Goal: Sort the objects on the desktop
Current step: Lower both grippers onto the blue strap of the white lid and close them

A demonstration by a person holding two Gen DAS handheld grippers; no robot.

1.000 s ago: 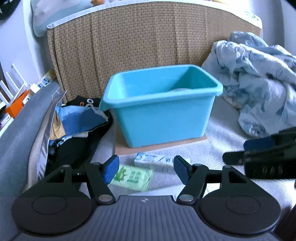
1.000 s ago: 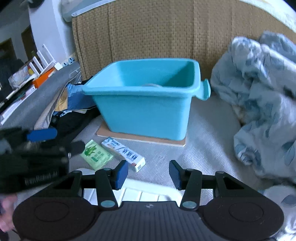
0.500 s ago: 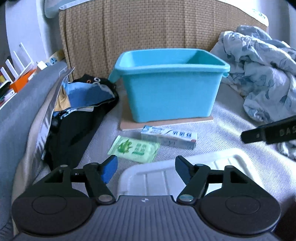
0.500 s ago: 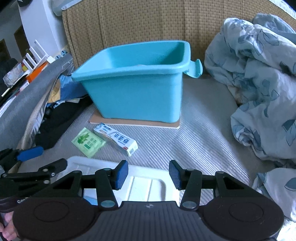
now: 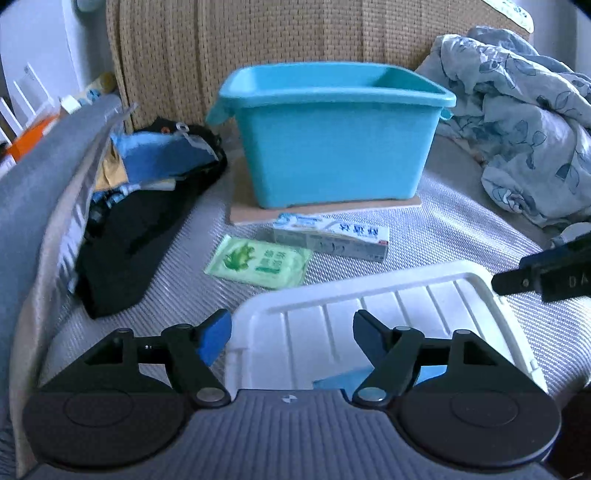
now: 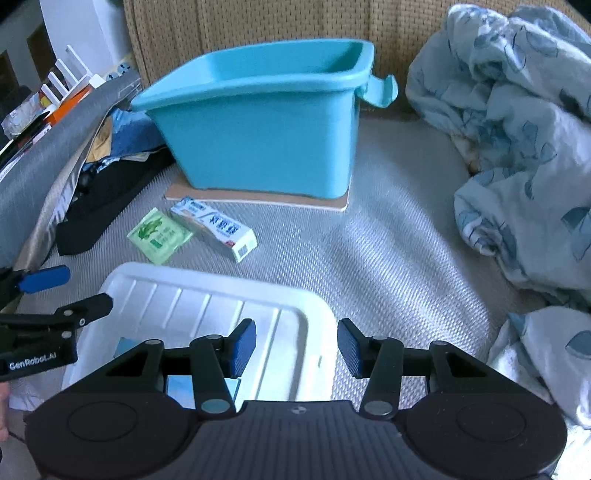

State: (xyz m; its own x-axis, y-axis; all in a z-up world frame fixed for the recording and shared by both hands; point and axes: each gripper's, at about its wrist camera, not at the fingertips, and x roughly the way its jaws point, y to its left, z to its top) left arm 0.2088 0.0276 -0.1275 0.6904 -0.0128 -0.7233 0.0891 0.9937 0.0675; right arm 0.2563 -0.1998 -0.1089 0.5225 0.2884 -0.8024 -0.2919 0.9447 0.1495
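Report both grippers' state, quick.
Left gripper: open, holding nothing, above the white tray.
Right gripper: open, holding nothing.

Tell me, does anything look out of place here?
Yes. The toothpaste box and the green wipes packet lie loose on the mat, outside the blue tub and the white bin.

A woven tan headboard point(image 5: 295, 33) backs the grey ribbed mat point(image 6: 388, 258); a rumpled blue floral quilt point(image 6: 517, 129) lies right, white wall point(image 5: 85, 44) left.
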